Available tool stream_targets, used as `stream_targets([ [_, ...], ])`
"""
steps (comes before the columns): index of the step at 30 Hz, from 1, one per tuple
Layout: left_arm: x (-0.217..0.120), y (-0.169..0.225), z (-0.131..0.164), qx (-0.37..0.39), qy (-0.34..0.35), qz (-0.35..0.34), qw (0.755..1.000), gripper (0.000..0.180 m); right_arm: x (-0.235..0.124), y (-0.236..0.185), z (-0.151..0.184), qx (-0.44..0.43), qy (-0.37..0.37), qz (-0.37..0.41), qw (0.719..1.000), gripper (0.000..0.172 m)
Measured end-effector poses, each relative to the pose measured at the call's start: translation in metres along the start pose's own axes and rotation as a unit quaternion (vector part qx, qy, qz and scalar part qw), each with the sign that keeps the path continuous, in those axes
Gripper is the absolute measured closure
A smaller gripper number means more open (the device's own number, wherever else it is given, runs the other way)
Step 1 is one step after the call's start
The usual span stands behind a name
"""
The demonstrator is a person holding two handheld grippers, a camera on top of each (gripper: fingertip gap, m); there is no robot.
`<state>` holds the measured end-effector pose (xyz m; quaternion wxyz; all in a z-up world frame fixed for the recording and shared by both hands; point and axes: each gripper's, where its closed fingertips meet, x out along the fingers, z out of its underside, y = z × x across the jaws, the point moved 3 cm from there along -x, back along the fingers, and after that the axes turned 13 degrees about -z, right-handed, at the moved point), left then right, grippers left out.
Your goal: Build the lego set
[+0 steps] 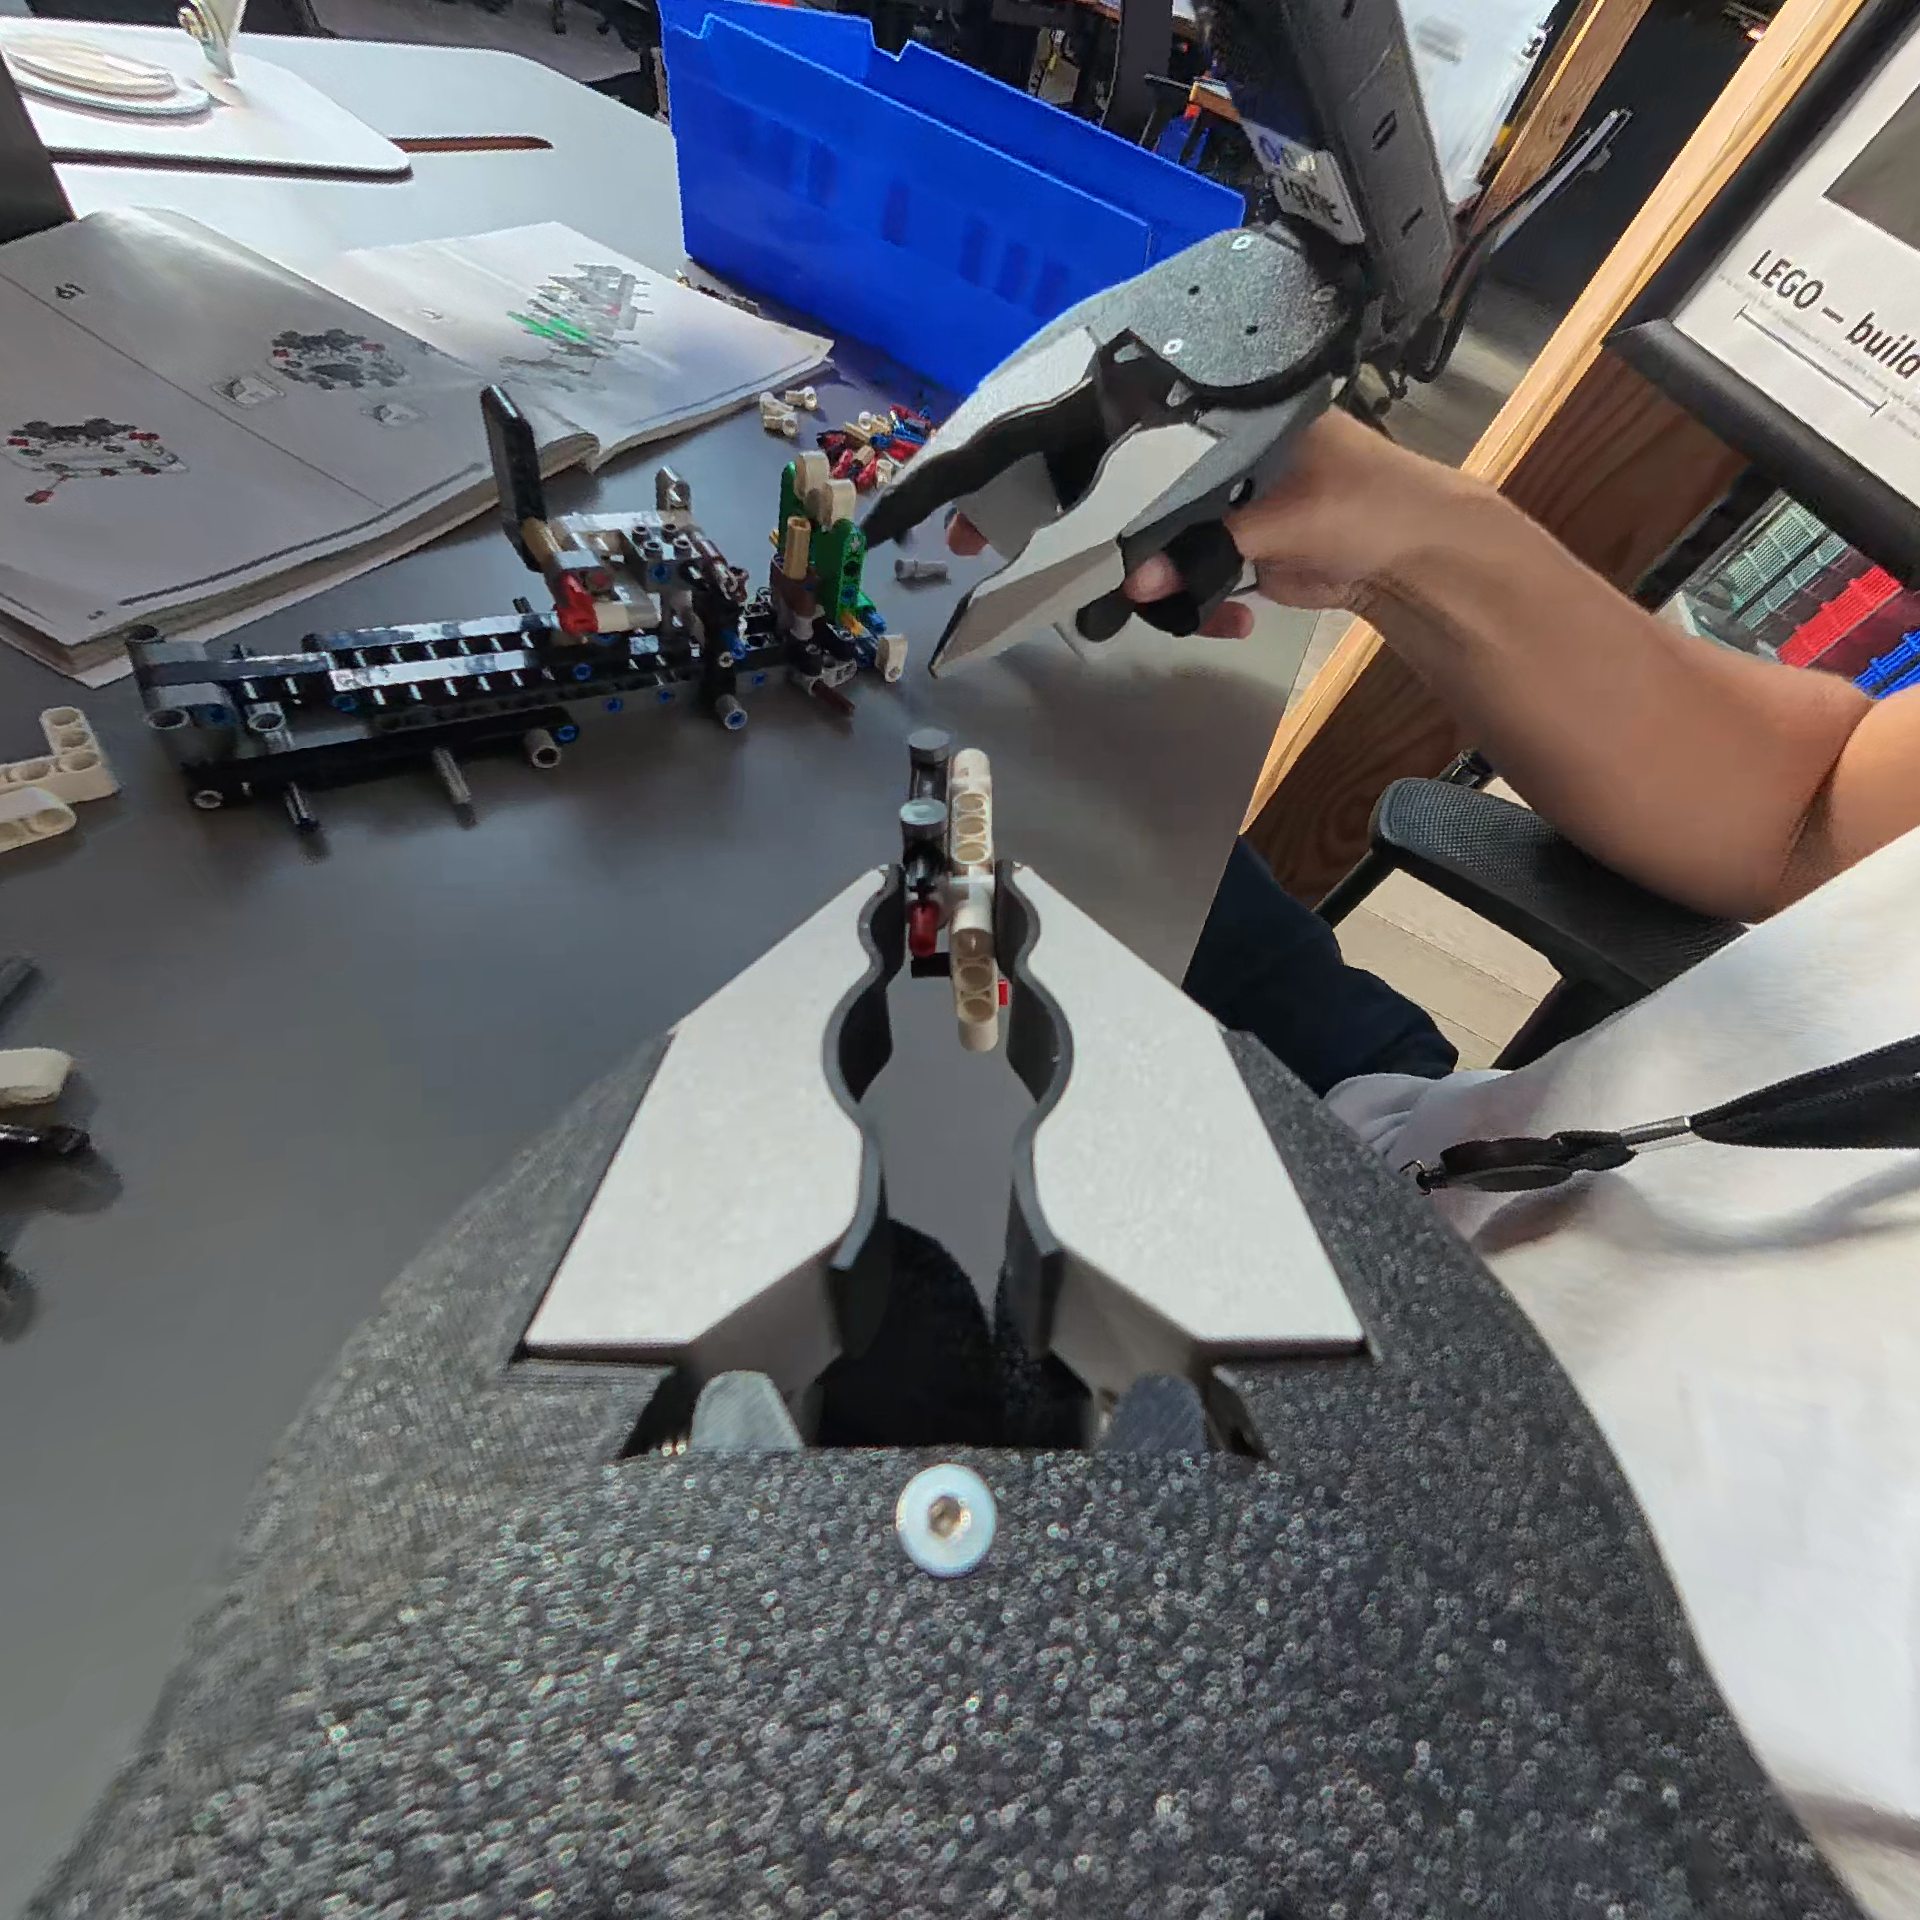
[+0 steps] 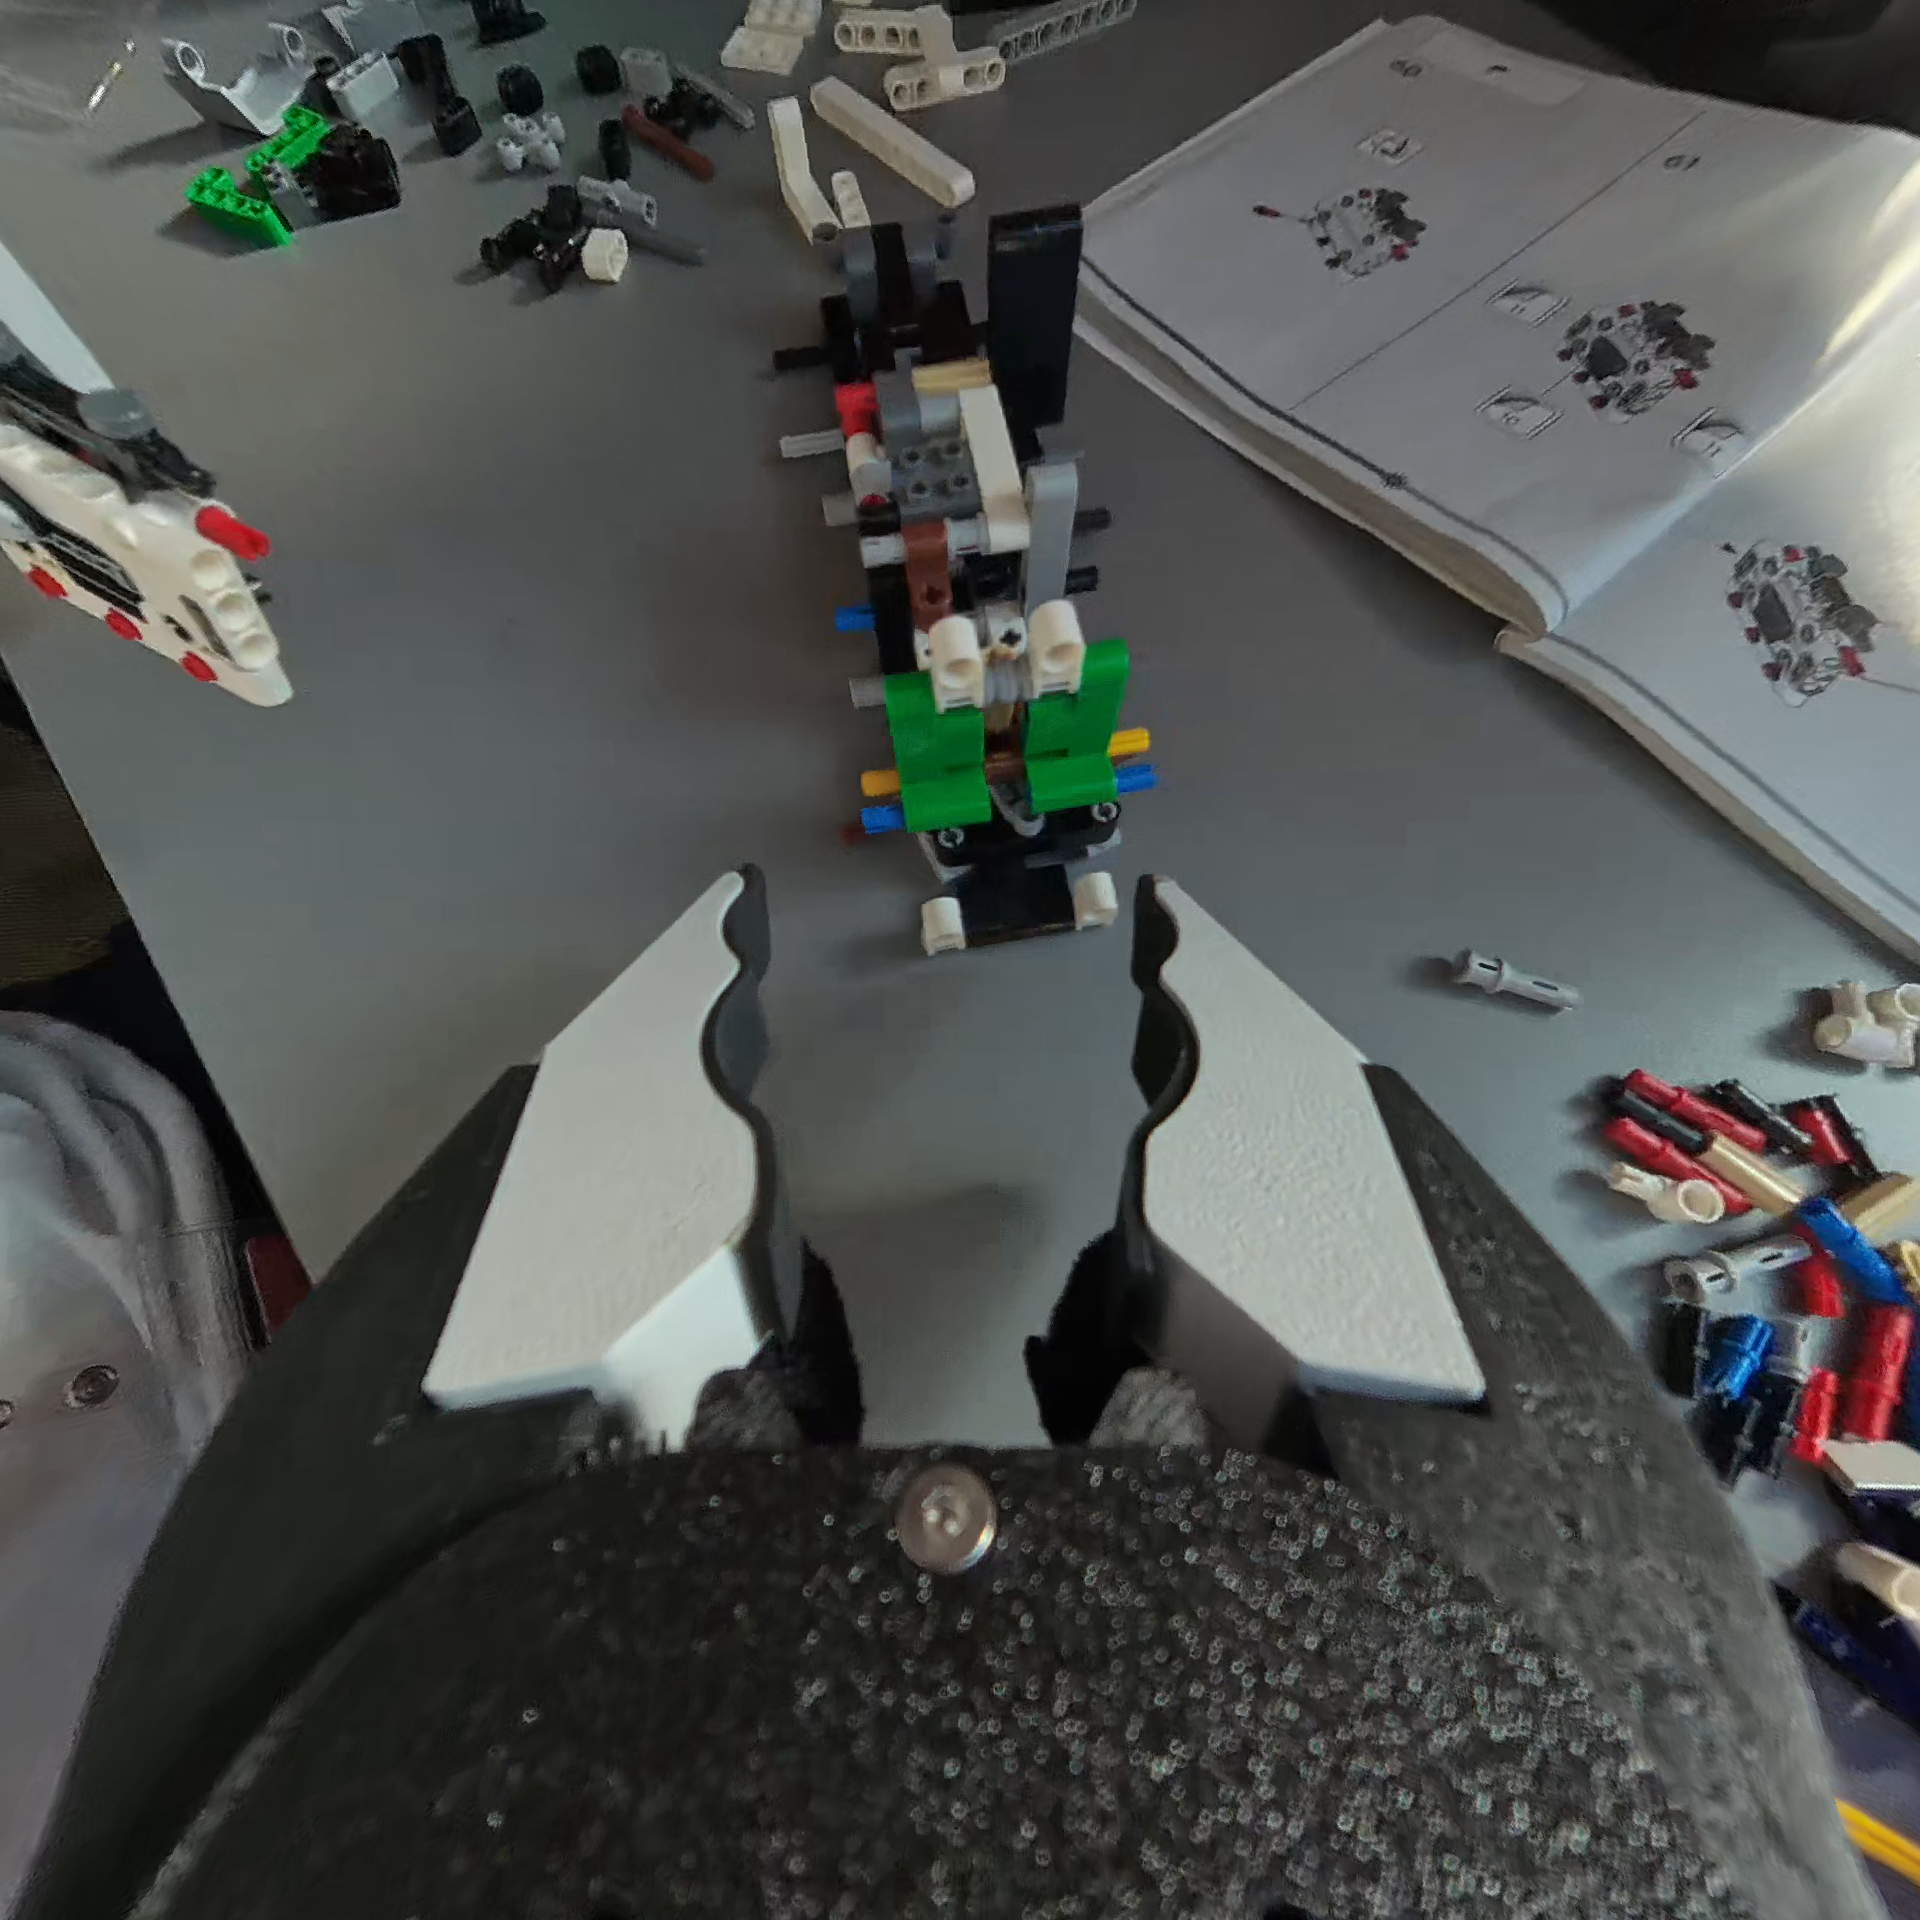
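- Left gripper [image 1: 948,904] is clamped on a small sub-build [image 1: 961,894]: a white holed beam with black and grey pins and a red pin on one side. Both pads press its flanks near the fingertips.
- The sub-build sticks out forward past the tips, lifted clear of the dark table [image 1: 416,987]. Judged: gripped low on the beam so the pin end stays free.
- Right gripper [image 2: 948,899] has its jaws spread wide with nothing between them, only bare table. In the left view it hangs ahead of and to the right of the left gripper, tips angled down.
- Long model [image 2: 987,582] lies just ahead of the right gripper's tips, lengthwise away from it. Its green end [image 2: 1003,748] faces the gripper, near but not touching. Judged: the jaws line up with that end, wide enough to straddle it.
- From the left gripper, the model is ahead and to the left, well apart from the sub-build.
- Lone grey pin [image 2: 1512,980] sits right of the right fingertip.
- Loose pin pile [image 2: 1766,1247], red, blue, black and tan, lies to the right of the right gripper.
- Open booklet [image 2: 1558,364] is ahead-right of the right gripper, beside the model.
- Blue bin [image 1: 935,208] stands far ahead of the left gripper.
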<state>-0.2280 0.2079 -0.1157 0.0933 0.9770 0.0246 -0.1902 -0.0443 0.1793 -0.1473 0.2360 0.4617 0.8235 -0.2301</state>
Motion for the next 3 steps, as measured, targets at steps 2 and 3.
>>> stream_targets([
  [2,-0.0007,0.0035,-0.0014,0.001,0.003,0.002,1.000,0.166,0.0035,0.0151,0.0022,-0.033,-0.030,0.015,0.999,0.094],
  [3,-0.0015,0.0049,-0.0012,0.003,0.003,0.003,1.000,0.166,0.0079,0.0164,0.0056,-0.041,-0.056,0.004,0.998,0.091],
])
